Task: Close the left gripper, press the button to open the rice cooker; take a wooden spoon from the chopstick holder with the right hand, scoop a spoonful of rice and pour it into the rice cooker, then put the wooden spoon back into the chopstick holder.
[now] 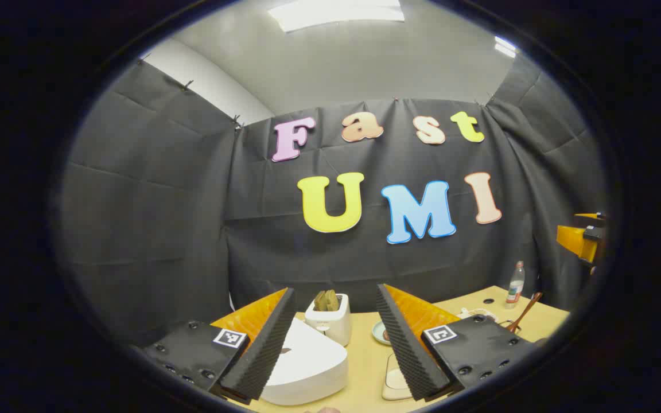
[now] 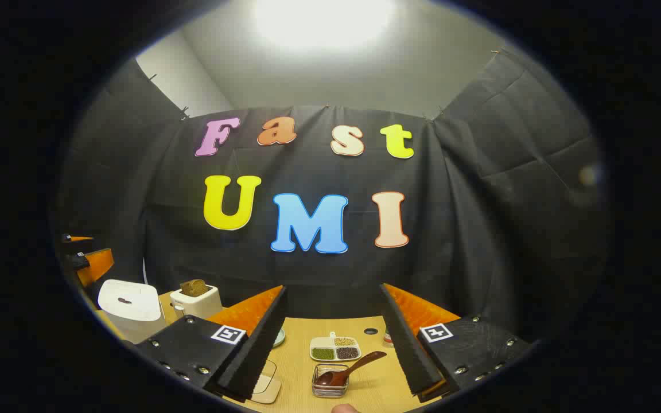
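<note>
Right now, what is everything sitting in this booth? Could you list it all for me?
Table: one, light wood, under everything.
Rice cooker: one, white, lid shut, left end of the table.
Toaster: one, white, bread in its slots, behind the rice cooker.
Divided dish: one, white, holding green, tan and dark grains, mid-table.
Wooden spoon: one, reddish brown, bowl resting in the holder.
Holder: one, clear with wire frame, front of table.
Bottle: one, clear with red label, back of the table.
Small plate: one, pale green, beside the toaster.
Left gripper: one, open, near the rice cooker.
Right gripper: one, open, facing the holder.
</note>
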A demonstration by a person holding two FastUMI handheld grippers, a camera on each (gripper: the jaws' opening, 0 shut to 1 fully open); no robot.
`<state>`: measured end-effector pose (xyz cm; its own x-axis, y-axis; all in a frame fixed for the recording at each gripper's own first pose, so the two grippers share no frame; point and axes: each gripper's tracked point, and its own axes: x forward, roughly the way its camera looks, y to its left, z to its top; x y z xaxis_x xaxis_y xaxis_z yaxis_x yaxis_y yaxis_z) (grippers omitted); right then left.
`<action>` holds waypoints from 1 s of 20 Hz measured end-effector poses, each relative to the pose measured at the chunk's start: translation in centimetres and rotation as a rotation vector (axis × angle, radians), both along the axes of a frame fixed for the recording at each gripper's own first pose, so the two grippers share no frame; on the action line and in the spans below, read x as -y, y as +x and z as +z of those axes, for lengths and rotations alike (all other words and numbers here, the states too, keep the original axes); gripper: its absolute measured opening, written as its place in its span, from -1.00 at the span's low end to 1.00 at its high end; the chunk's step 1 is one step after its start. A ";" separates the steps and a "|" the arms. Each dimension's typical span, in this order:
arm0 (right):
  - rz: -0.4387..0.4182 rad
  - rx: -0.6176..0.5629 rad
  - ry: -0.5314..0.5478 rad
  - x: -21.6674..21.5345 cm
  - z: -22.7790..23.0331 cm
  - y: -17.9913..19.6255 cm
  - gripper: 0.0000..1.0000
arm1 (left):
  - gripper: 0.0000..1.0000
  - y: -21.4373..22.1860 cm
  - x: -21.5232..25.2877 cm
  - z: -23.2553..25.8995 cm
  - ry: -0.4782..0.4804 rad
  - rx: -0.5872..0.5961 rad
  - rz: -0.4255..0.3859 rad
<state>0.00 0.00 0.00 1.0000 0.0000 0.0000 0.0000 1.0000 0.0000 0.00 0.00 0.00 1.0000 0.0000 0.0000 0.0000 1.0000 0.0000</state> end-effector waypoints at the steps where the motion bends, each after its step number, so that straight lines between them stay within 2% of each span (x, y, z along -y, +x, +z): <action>1: 0.002 0.001 0.001 -0.1 0.0 0.0 0.90 | 0.94 -0.1 0.0 -0.1 0.001 -0.001 0.000; 11: 0.000 -0.007 0.000 0.0 -0.3 0.1 0.90 | 1.00 0.3 -0.2 -0.1 0.000 0.001 0.012; 12: -0.002 -0.008 0.001 0.1 -0.3 0.2 0.90 | 0.94 0.3 -0.2 -0.2 -0.001 0.001 0.014; 17: -0.003 -0.013 0.007 0.3 -0.5 0.0 0.90 | 0.92 0.4 -0.2 -0.2 -0.002 0.003 0.017; 18: -0.003 -0.013 0.009 0.3 -0.5 -0.1 0.90 | 1.00 0.3 -0.2 0.0 0.000 0.006 0.018; 20: -0.003 -0.012 0.012 0.4 -0.5 -0.1 0.90 | 0.93 0.2 -0.1 0.2 0.001 0.010 0.019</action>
<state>-0.13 -0.39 -0.49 0.9999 -0.0032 -0.0117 0.0033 0.9999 0.0117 0.24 0.14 0.15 0.9998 0.0194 0.0100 -0.0194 0.9998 0.0014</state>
